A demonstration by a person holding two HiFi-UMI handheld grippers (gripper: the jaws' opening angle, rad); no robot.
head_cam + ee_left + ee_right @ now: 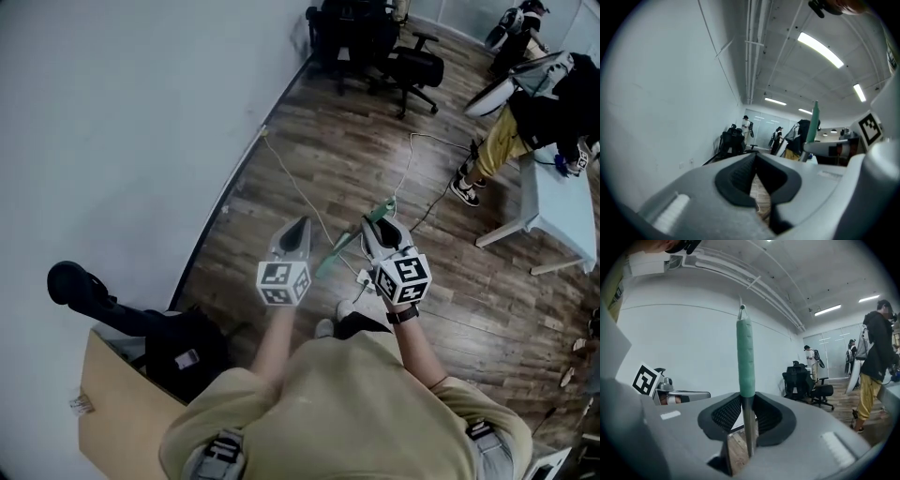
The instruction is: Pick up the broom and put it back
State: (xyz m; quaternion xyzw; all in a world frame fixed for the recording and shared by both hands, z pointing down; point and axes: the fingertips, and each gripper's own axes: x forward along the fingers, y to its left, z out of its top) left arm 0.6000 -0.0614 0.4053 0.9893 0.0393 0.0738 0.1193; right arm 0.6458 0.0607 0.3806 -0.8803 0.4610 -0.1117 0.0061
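A cardboard box (pixel 108 403) is sitting open at the lower left of the head view, close against the white wall (pixel 122 112). A black bag (pixel 187 354) is lying at its open side, and I cannot tell whether it is inside the box or just beside it. A black long-necked object (pixel 80 284) is sticking out from the same spot, up along the wall.

The wood floor (pixel 356 150) is stretching away ahead. A white table (pixel 553 202) is standing at the right, with a person in yellow trousers (pixel 497 141) standing at its near end. Black office chairs (pixel 412 66), two that I can count, are sitting at the far end by the wall. A thin white cable (pixel 300 197) is trailing across the boards in front of the grippers.

The right gripper (pixel 749 401) is holding its jaws nearly together, pinching the broom (pixel 745 362) on its bare metal shaft just beneath the green grip. The broom is standing upright in it, in front of the person and between the two grippers in the head view. The left gripper (pixel 754 157) is carrying nothing, its pads meeting at the tips.

Counted: one box, one bag, one table, one broom, two grippers, and three people standing in the right gripper view
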